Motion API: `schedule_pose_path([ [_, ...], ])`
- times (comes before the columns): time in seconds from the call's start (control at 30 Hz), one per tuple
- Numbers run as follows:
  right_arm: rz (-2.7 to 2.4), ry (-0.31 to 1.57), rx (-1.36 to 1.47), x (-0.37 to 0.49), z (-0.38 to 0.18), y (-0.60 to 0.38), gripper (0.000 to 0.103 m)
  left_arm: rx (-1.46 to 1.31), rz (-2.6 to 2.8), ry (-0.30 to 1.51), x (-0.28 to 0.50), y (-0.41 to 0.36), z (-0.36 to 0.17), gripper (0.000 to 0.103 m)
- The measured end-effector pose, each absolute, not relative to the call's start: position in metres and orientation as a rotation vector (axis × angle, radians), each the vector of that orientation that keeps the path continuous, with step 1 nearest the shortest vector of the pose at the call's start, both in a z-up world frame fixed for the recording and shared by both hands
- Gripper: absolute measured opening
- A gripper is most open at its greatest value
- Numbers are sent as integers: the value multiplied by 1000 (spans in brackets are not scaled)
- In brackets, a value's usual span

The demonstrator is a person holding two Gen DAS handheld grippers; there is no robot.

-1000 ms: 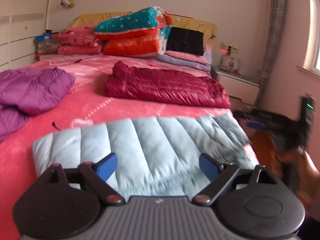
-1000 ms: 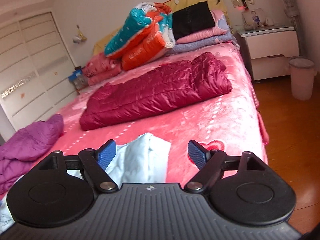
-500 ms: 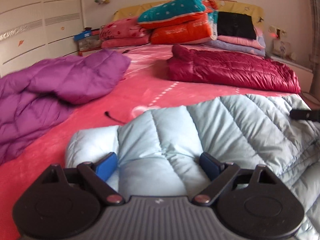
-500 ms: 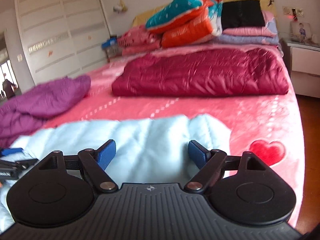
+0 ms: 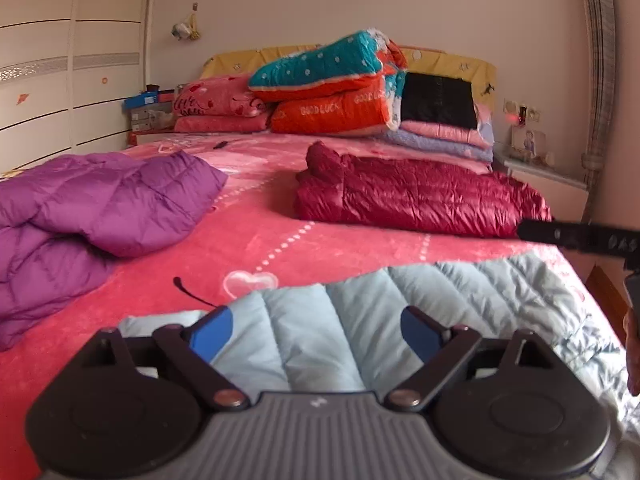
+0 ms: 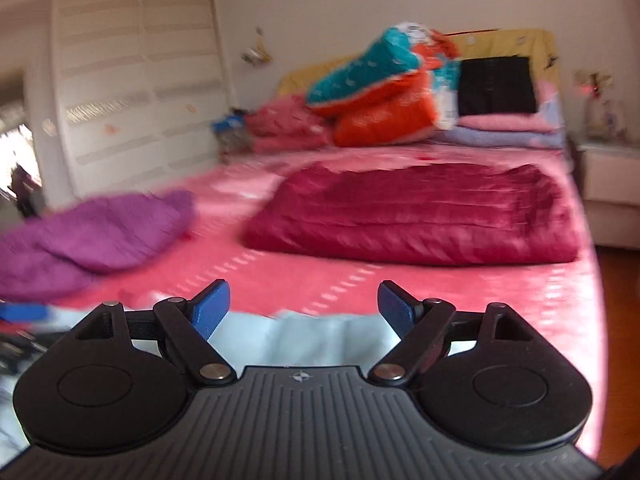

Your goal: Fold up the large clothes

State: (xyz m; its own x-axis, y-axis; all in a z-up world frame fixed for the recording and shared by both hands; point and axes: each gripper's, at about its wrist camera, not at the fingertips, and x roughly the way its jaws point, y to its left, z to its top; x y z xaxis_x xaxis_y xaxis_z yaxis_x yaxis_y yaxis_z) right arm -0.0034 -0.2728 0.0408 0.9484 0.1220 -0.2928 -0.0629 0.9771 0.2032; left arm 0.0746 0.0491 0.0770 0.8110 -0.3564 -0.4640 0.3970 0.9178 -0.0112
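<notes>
A light blue quilted down jacket point(image 5: 420, 312) lies flat on the near end of the pink bed point(image 5: 280, 240). My left gripper point(image 5: 316, 330) is open and empty just above its near edge. My right gripper point(image 6: 304, 306) is open and empty over the jacket's far edge point(image 6: 320, 332); its black body point(image 5: 580, 236) shows at the right of the left wrist view. A dark red down jacket point(image 5: 420, 196) lies folded further up the bed, also in the right wrist view point(image 6: 420, 216). A purple down jacket point(image 5: 88, 204) lies bunched at the left.
Stacked quilts and pillows point(image 5: 340, 88) sit against the yellow headboard. A white wardrobe point(image 5: 60, 72) stands at the left. A white nightstand point(image 5: 552, 184) stands right of the bed, with wooden floor point(image 6: 620, 300) beside it. The right wrist view is blurred.
Both grippers have risen and pulled back from the light blue jacket, staying open. The right wrist view has swung and gone blurred.
</notes>
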Motion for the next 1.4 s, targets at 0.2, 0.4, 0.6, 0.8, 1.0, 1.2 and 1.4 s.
schedule_pose_path([
  [0.2, 118, 458, 141, 30, 10, -254, 100, 100, -364, 540, 90, 53, 44, 92],
  [0.4, 75, 542, 110, 44, -11, -249, 101, 95, -363, 537, 90, 54, 27, 96],
  [0.6, 71, 572, 82, 58, -24, -250, 102, 109, -365, 534, 91, 51, 13, 98],
  [0.8, 68, 570, 56, 66, -28, -247, 103, 126, -358, 544, 93, 48, 11, 100],
  [1.0, 88, 545, 106, 57, -22, -253, 103, 156, -342, 549, 90, 46, 21, 101],
  [1.2, 54, 480, 205, 16, 4, -278, 103, 154, -354, 516, 53, 54, 55, 101],
  [1.4, -19, 497, 257, -24, 5, -300, 103, 153, -337, 505, 8, 64, 81, 101],
])
